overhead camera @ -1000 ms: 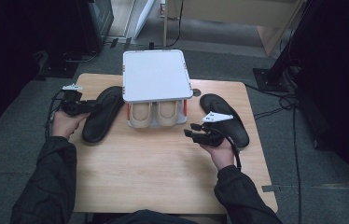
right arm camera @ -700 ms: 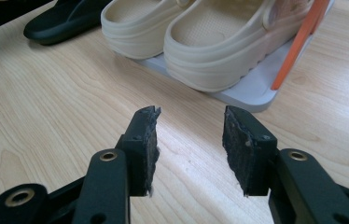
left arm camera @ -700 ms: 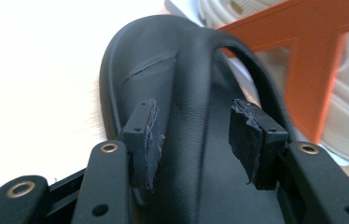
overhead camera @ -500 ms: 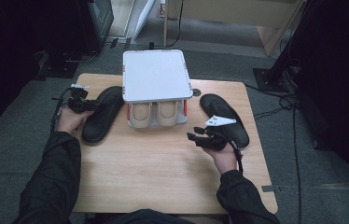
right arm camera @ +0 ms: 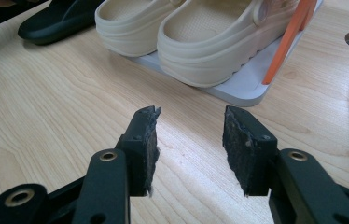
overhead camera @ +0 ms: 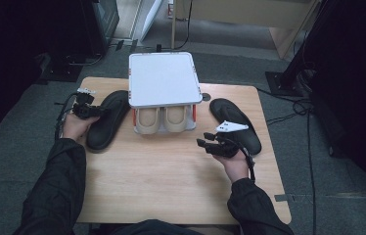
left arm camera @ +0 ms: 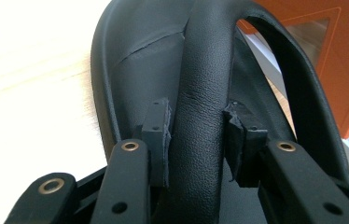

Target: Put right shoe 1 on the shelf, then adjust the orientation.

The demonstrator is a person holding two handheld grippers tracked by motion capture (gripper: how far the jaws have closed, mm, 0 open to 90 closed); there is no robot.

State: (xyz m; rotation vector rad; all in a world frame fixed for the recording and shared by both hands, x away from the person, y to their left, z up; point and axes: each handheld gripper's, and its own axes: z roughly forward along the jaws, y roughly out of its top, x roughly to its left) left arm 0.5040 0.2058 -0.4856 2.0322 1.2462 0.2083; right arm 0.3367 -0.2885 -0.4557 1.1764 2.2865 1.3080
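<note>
Table (overhead camera: pixel 171 181): light wood, carrying a small rack, two black sandals and both grippers.
Rack (overhead camera: pixel 161 78): white, flat-topped, on orange posts at the far middle of the table; its lower shelf holds a pair of cream clogs (overhead camera: pixel 164 120), side by side, heels toward the person.
Left sandal (overhead camera: pixel 107 120): black, flat on the table just left of the rack; in the left gripper view its wide strap (left arm camera: pixel 205 93) arches up over the footbed.
Right sandal (overhead camera: pixel 235 125): black, flat on the table right of the rack, just beyond the right hand.
Left gripper (overhead camera: pixel 87 110): over the left sandal's left edge; its fingers (left arm camera: pixel 158 135) have just been closing and now press on the strap from both sides.
Right gripper (overhead camera: pixel 211 145): low over bare table in front of the rack, pointing toward the clogs (right arm camera: pixel 200 42); its fingers (right arm camera: pixel 144 144) stand apart with nothing between them.
</note>
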